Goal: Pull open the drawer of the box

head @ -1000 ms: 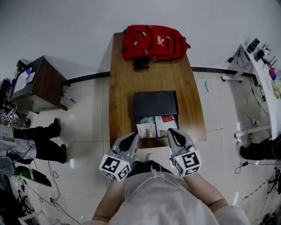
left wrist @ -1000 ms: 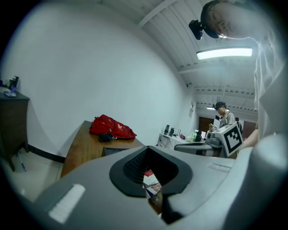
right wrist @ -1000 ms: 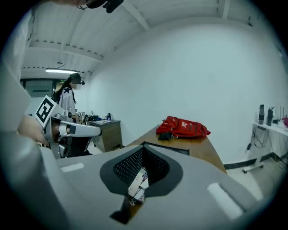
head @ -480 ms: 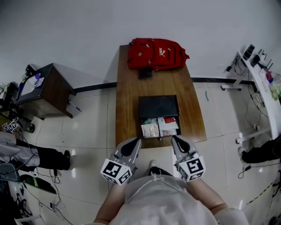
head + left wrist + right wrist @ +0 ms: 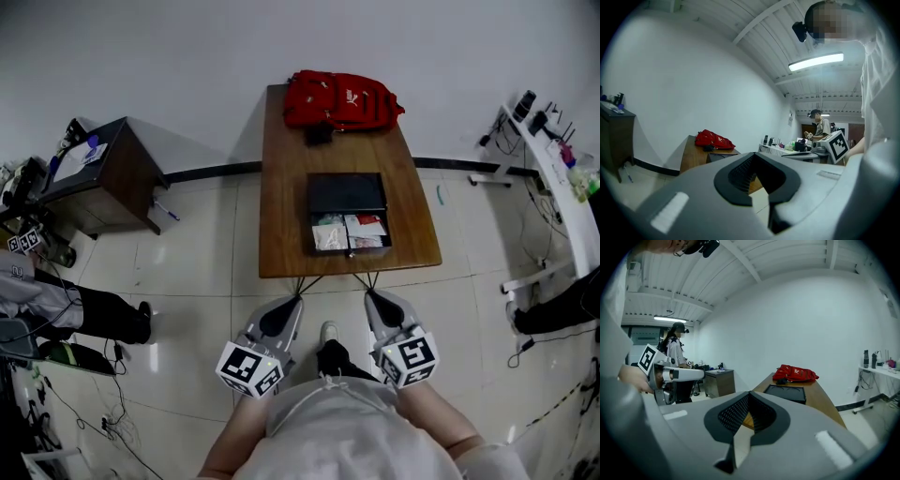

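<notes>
A black box [image 5: 348, 194] lies on the brown table [image 5: 286, 187], and its drawer [image 5: 352, 251] stands pulled out toward me with packets inside. My left gripper [image 5: 292, 300] and right gripper [image 5: 371, 296] hover over the floor just short of the table's near edge, apart from the drawer. Both have their jaws together and hold nothing. The right gripper view looks past its shut tips [image 5: 749, 393] at the box [image 5: 785, 393]. In the left gripper view the tips [image 5: 755, 155] point at the table [image 5: 691, 157] and the box [image 5: 723, 155].
A red backpack [image 5: 343, 98] lies at the table's far end. A dark cabinet [image 5: 103, 178] stands to the left, with a seated person [image 5: 56, 305] near it. A white desk [image 5: 562, 178] and cables line the right side. Another person [image 5: 675, 350] stands by a cabinet.
I have backed away from the table: both grippers moved from the drawer's front edge to over the floor. The drawer stays open.
</notes>
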